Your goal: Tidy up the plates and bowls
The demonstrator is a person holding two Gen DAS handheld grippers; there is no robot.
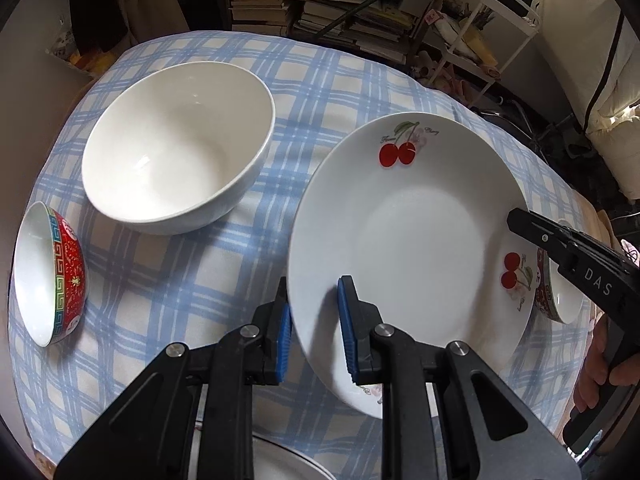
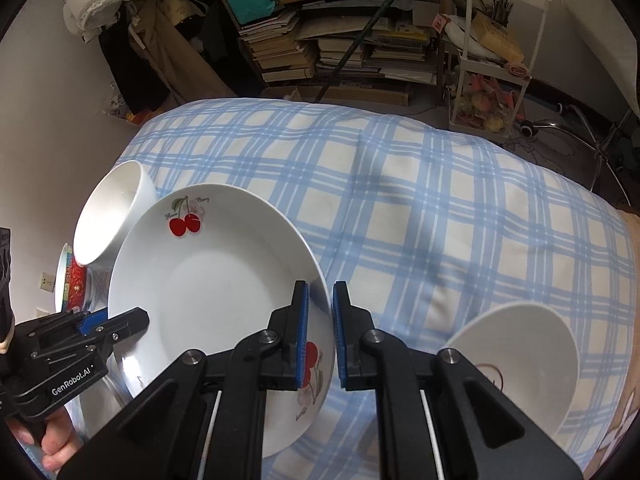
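A white cherry-print plate (image 1: 412, 248) is held tilted above the checked tablecloth (image 1: 168, 280). My left gripper (image 1: 314, 320) straddles its near left rim, one blue pad under and one over, with a visible gap. My right gripper (image 2: 320, 336) straddles the plate's (image 2: 216, 280) right rim; it also shows in the left wrist view (image 1: 520, 220). A large white bowl (image 1: 176, 144) stands at the back left. A red patterned bowl (image 1: 50, 272) lies on its side at the left. Another red-rimmed bowl (image 1: 560, 292) sits behind the plate's right edge.
A white bowl (image 2: 524, 360) with a red mark inside sits at the near right. Another plate's rim (image 1: 288, 460) shows under my left gripper. Bookshelves (image 2: 340, 40) and a white rack (image 2: 496, 60) stand beyond the table's far edge.
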